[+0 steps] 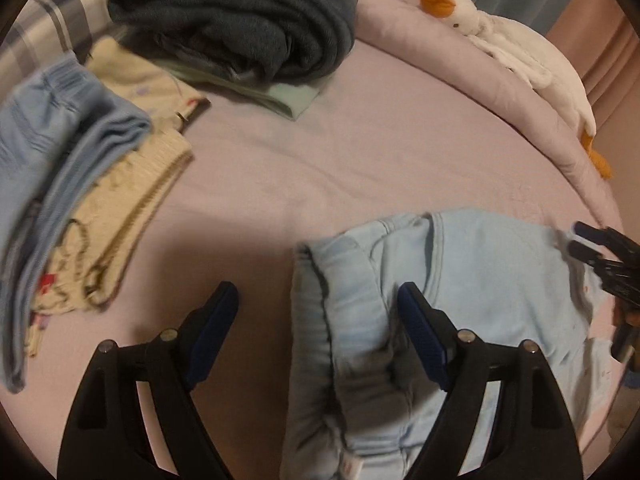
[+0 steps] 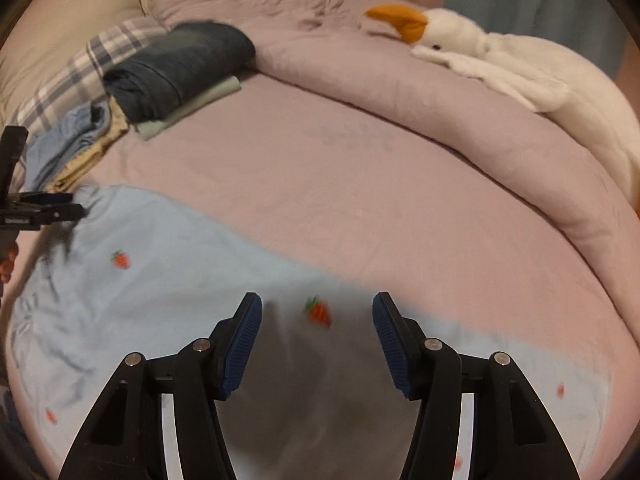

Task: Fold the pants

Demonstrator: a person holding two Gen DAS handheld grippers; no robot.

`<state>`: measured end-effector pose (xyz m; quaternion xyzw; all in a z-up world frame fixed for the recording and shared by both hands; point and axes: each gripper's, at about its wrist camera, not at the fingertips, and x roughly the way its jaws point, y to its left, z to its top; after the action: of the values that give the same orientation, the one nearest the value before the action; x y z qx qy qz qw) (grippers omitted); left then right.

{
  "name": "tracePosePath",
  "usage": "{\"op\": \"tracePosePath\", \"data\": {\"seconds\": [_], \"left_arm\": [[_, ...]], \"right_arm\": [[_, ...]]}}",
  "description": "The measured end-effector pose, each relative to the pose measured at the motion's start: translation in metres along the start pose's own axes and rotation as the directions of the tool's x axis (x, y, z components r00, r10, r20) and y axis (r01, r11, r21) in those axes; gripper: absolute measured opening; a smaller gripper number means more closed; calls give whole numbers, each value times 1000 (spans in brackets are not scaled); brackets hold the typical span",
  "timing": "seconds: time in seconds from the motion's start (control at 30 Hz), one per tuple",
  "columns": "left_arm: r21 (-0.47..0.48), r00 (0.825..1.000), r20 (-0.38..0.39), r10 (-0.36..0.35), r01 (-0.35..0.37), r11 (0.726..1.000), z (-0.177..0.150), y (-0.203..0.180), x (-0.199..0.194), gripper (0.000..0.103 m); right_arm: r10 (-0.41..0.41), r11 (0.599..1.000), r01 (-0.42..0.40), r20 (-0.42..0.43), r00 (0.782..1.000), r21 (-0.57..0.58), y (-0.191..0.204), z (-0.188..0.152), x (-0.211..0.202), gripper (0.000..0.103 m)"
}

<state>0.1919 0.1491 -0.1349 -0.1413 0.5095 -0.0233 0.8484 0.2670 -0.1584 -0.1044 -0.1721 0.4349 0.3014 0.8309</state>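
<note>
Two folded stacks (image 2: 120,96), plush goose (image 2: 480,52) flank pants (image 2: 160,248).

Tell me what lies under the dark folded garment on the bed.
A pale green folded piece sticks out beneath the dark folded garment, resting on the pink bedsheet. Anything further under it is covered.

The right gripper (image 2: 318,344) hovers, jaws apart, over light blue pants (image 2: 168,264) spread on the pink bed (image 2: 360,184); the left gripper (image 2: 44,210) looks closed at their far-left edge.
</note>
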Motion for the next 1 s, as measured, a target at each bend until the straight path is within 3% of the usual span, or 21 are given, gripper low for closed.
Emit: {"op": "tracePosePath", "data": {"seconds": [0.2, 0.3, 0.33, 0.37, 0.4, 0.47, 0.6, 0.77, 0.87, 1.0], "left_arm": [[63, 997, -32, -76, 78, 995, 9, 2, 5, 80], [136, 997, -53, -64, 71, 988, 8, -3, 7, 66], [148, 996, -55, -69, 76, 986, 9, -4, 8, 54], [157, 992, -67, -105, 114, 981, 10, -6, 8, 45], [159, 991, -71, -116, 126, 979, 11, -8, 9, 41], [177, 992, -67, -106, 116, 977, 11, -12, 8, 38], [157, 994, -29, -109, 112, 981, 10, -9, 12, 36], [157, 999, -12, -41, 42, 987, 13, -23, 9, 27], [173, 997, 42, -63, 54, 983, 10, -26, -17, 19], [169, 988, 109, -110, 91, 981, -3, -21, -54, 19]], "right_arm": [[28, 995, -44, -172, 985, -91, -8, 6, 45, 60], [66, 993, -82, -178, 982, -83, -9, 5, 48, 58], [80, 991, -97, -178, 981, -89, -7, 3, 46, 54], [99, 989, -117, -178, 979, -95, -6, 2, 45, 41], [114, 986, -134, -179, 977, -103, -2, 2, 42, 26], [104, 983, -130, -183, 978, -133, 6, 0, 38, 11], [62, 984, -87, -160, 985, -153, 14, -4, 32, 7], [-39, 988, 16, -149, 988, -155, 31, -11, 32, 7], [-59, 988, 47, -77, 995, -147, 41, -14, -3, 6], [-46, 992, 52, 58, 997, -118, 47, -33, -72, 6]]}}
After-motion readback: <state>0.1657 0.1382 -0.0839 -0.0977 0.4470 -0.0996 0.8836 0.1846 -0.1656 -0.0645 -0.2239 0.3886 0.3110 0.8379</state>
